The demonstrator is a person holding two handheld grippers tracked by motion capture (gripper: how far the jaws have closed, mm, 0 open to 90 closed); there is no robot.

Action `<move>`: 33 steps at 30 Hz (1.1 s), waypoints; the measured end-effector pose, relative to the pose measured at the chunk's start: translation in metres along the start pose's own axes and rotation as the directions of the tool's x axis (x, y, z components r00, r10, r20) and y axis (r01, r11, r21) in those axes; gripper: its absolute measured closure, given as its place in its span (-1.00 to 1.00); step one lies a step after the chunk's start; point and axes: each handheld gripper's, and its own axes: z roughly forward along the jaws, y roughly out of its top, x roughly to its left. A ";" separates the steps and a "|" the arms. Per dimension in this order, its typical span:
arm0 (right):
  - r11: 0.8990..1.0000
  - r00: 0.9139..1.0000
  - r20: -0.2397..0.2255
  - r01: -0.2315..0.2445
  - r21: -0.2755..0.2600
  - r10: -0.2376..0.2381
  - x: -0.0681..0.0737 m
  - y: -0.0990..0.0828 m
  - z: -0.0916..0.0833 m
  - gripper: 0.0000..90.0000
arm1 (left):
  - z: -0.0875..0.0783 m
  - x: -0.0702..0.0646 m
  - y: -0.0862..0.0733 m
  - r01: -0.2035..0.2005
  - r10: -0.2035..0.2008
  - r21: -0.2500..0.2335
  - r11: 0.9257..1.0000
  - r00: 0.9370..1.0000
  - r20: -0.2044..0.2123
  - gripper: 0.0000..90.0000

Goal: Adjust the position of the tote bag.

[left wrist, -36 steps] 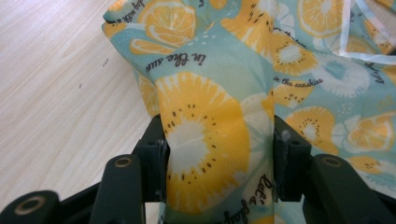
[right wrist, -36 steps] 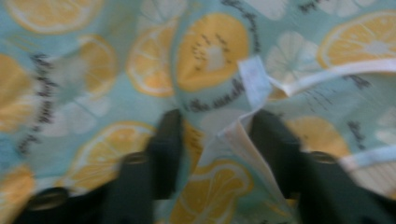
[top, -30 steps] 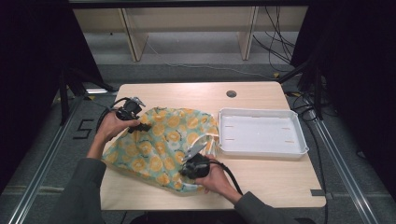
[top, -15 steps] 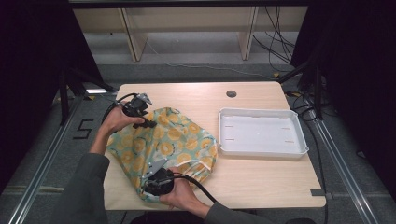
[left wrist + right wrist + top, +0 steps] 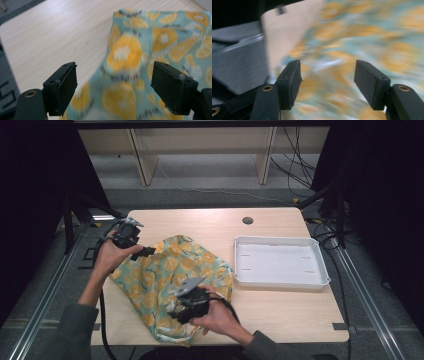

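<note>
White tray [image 5: 280, 282] sits bare near the desk's [image 5: 210, 222] right edge. Fruit-print cloth [image 5: 165, 275] lies crumpled toward the left. Left gripper [image 5: 113, 82] and right gripper [image 5: 327, 80] jaws just opened, standing apart above the cloth, clamping nothing.

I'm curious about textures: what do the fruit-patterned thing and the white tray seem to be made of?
The patterned cloth looks like thin woven fabric, matte: it folds and creases softly. The white tray looks like moulded plastic, smooth and slightly glossy, judging by its rounded rim, though that is less certain.
</note>
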 end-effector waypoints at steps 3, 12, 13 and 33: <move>0.994 0.989 0.100 -0.109 -0.032 0.112 -0.035 -0.010 -0.035 -0.16 | -0.015 -0.012 -0.029 0.066 -0.065 -0.041 0.997 0.997 0.028 -0.55; 0.939 0.872 0.358 -0.341 -0.046 0.334 -0.117 -0.051 -0.075 -0.32 | -0.019 -0.050 -0.107 0.129 -0.128 -0.026 0.991 0.991 0.046 -0.56; 0.939 0.872 0.358 -0.341 -0.046 0.334 -0.117 -0.051 -0.075 -0.32 | -0.019 -0.050 -0.107 0.129 -0.128 -0.026 0.991 0.991 0.046 -0.56; 0.986 0.942 0.309 -0.157 0.053 0.133 -0.105 -0.062 -0.057 1.00 | 0.025 -0.061 -0.159 0.039 -0.039 0.007 0.999 0.996 0.085 0.99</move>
